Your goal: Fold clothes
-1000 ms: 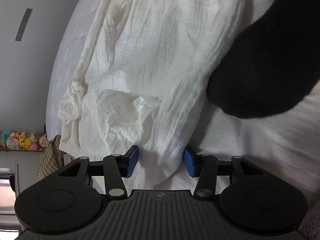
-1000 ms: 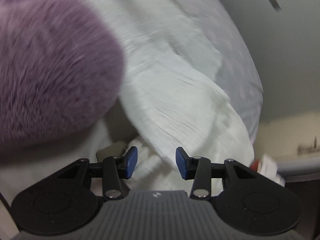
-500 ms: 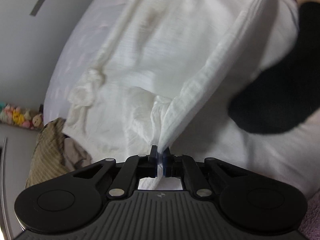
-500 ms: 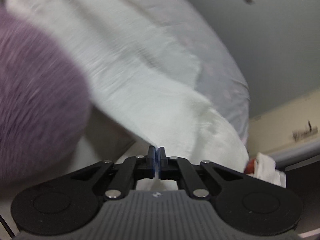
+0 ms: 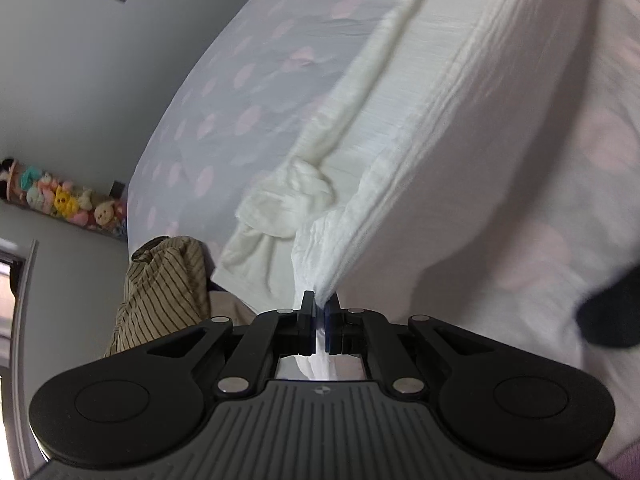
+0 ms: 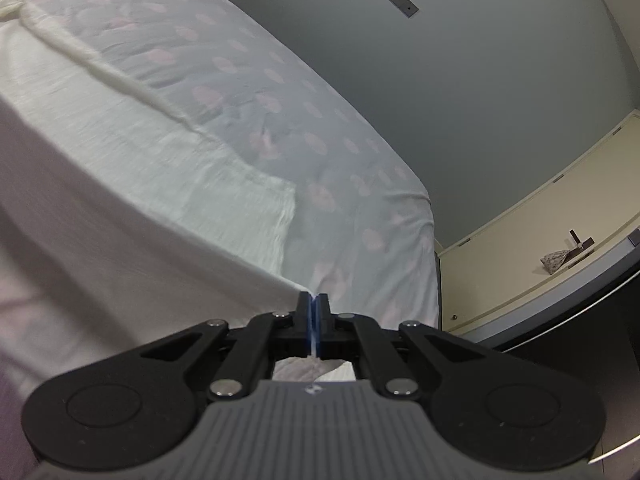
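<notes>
A white crinkled garment (image 5: 432, 92) is lifted and stretched over the bed. My left gripper (image 5: 319, 312) is shut on one bunched corner of it, with a knotted sleeve or tie (image 5: 296, 196) hanging just beyond. My right gripper (image 6: 313, 308) is shut on another corner of the same garment (image 6: 120, 168), whose edge runs taut up and left from the jaws. The fabric sags between the two grips.
The bed has a pale sheet with pink spots (image 6: 248, 92). A striped beige garment (image 5: 160, 292) lies at the bed's left edge. A shelf of soft toys (image 5: 60, 200) is on the wall. A cream cabinet (image 6: 540, 240) stands to the right. A dark item (image 5: 612, 312) sits at right.
Both grippers closed on the garment's corners a second ago, then lifted and pulled it up and out. The purple and black items have slid out of view.
</notes>
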`<action>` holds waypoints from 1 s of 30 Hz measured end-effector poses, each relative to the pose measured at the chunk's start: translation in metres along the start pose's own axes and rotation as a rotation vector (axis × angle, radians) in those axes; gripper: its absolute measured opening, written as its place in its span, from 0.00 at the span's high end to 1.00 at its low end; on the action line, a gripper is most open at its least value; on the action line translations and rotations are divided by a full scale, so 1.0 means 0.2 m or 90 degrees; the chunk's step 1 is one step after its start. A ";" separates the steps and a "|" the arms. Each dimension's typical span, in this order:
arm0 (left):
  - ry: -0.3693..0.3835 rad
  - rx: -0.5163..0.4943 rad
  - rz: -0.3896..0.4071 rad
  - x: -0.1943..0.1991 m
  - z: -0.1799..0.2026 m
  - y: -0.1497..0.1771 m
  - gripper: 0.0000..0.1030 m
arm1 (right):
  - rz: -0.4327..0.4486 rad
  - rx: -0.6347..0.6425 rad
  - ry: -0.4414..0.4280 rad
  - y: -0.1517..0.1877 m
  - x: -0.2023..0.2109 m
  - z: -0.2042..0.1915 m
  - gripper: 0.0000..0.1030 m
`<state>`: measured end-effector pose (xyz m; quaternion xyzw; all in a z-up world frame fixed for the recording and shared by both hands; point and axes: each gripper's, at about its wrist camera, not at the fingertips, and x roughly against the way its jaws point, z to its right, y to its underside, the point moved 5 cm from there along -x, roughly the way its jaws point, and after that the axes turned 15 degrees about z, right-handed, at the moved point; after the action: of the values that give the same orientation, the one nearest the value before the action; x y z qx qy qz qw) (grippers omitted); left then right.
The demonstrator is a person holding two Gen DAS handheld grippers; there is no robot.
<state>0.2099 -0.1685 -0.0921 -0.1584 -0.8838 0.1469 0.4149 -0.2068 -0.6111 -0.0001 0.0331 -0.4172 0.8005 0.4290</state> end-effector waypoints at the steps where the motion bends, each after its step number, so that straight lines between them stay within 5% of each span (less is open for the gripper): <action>1: 0.001 0.001 -0.005 -0.04 -0.03 -0.02 0.98 | -0.001 0.003 -0.001 -0.03 -0.07 0.01 0.99; 21: -0.014 0.031 -0.066 -0.82 -0.38 -0.19 0.98 | -0.107 -0.055 -0.004 -0.28 -1.43 -0.16 0.99; 25: -0.024 0.043 -0.068 -0.95 -0.42 -0.21 0.88 | -0.157 -0.052 0.002 -0.22 -1.55 -0.25 0.98; 30: -0.065 0.096 -0.028 -0.84 -0.47 -0.21 0.55 | -0.175 -0.075 0.021 -0.16 -1.51 -0.24 0.72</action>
<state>0.3792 -0.2630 -0.1335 -0.0995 -0.8935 0.2120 0.3831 0.0215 -0.7673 -0.1346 0.0516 -0.4482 0.7086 0.5425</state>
